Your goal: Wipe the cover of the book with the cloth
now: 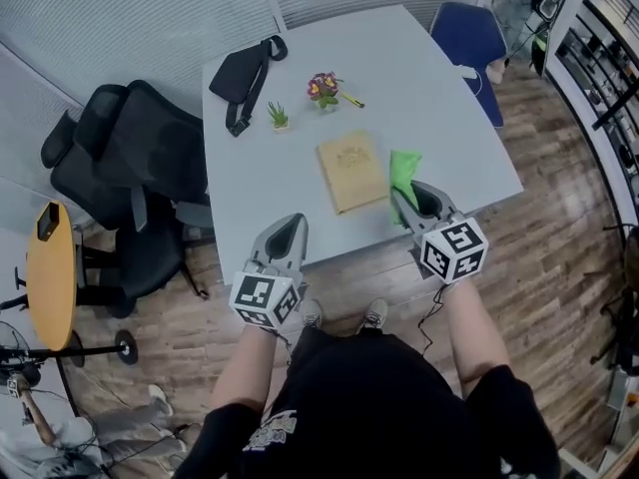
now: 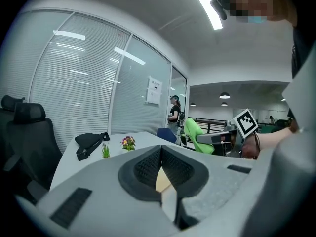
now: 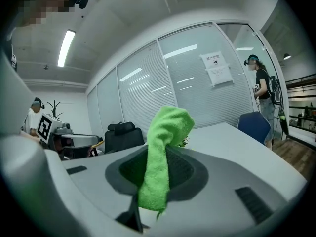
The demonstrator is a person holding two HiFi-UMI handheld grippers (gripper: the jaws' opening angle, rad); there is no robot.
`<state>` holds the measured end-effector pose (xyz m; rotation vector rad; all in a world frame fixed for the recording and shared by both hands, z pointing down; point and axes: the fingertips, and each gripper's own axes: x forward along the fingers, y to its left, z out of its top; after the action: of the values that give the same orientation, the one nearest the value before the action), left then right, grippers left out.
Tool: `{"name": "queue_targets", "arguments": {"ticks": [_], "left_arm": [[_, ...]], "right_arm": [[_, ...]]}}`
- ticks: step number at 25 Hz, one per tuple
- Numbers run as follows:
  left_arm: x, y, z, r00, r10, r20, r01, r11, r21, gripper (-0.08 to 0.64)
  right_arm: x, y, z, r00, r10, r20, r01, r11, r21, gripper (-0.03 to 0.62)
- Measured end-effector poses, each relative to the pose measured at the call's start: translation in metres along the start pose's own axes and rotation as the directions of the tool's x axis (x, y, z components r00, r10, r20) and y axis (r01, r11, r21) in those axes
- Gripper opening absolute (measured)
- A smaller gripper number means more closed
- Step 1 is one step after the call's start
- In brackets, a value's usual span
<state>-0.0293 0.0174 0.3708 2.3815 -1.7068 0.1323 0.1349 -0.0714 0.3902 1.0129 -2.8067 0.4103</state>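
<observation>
Left gripper (image 1: 294,226) jaws together and empty at lower centre; right gripper (image 1: 407,200) clamped on green cloth (image 1: 404,168), mid-frame just right of book (image 1: 351,171) on table (image 1: 429,88).

- Lower end of the cloth (image 1: 403,168) is hidden behind the right gripper (image 1: 411,193).
- Cover design of the book (image 1: 351,171) is too small to read.
- Print on the wall notice (image 3: 217,69) is illegible.

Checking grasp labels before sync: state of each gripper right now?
Left gripper: closed, nothing between its jaws.
Right gripper: closed on the green cloth.
</observation>
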Motion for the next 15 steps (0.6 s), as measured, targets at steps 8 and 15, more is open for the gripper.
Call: {"name": "queue_targets", "arguments": {"ticks": [8, 15], "left_arm": [[-0.036, 0.013, -0.005, 1.0, -0.024, -0.003, 0.024, 1.0, -0.009, 0.006], [-0.074, 0.028, -0.016, 0.994, -0.11, 0.0, 0.11, 0.994, -0.012, 0.006]], "right_arm": [[0.0, 0.045, -0.015, 1.0, -0.015, -0.004, 0.015, 0.999, 0.029, 0.097], [-0.007, 0.102, -0.029, 0.996, -0.094, 0.006, 0.094, 0.995, 0.027, 0.097]]}}
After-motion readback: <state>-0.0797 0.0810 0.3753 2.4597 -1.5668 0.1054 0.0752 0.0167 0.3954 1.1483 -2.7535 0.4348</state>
